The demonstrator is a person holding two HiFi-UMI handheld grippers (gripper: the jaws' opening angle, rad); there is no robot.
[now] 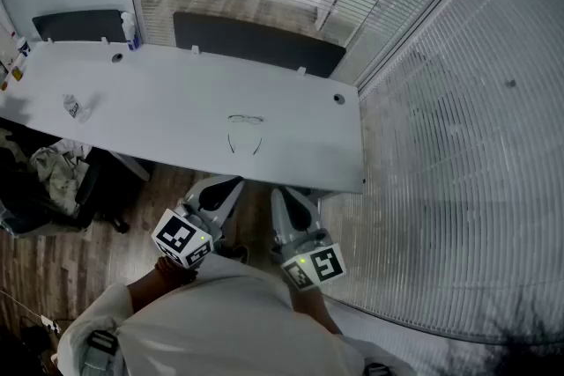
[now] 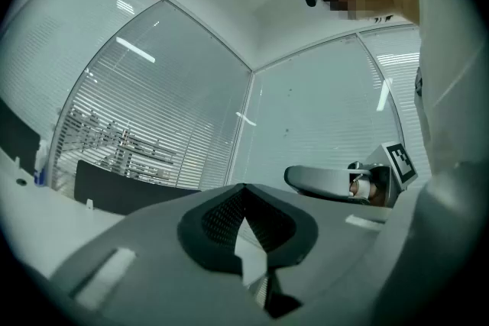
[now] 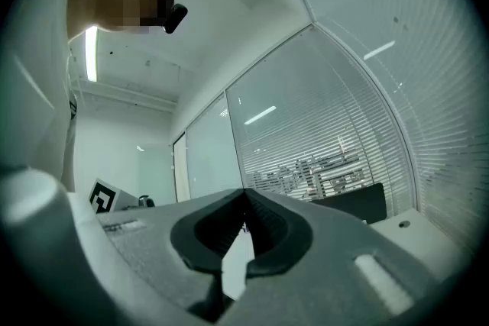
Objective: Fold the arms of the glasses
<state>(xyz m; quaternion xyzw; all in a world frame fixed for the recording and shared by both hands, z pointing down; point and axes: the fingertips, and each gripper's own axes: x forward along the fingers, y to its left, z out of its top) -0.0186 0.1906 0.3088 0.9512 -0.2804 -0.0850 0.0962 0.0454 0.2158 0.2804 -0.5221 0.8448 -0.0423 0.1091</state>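
While glasses (image 1: 245,131) lie unfolded on the desk (image 1: 167,97), left gripper (image 1: 220,188) and right gripper (image 1: 287,196) closed, empty, well apart from them.

The glasses (image 1: 246,119) are a thin, dark-rimmed pair lying flat on the white tabletop (image 1: 159,101), a little right of its middle and nearer the front edge than the back. Both arms stand open, unfolded. They run from the two ends of the lens front toward the near edge, the lens front on the far side. They are too small to show finer detail.
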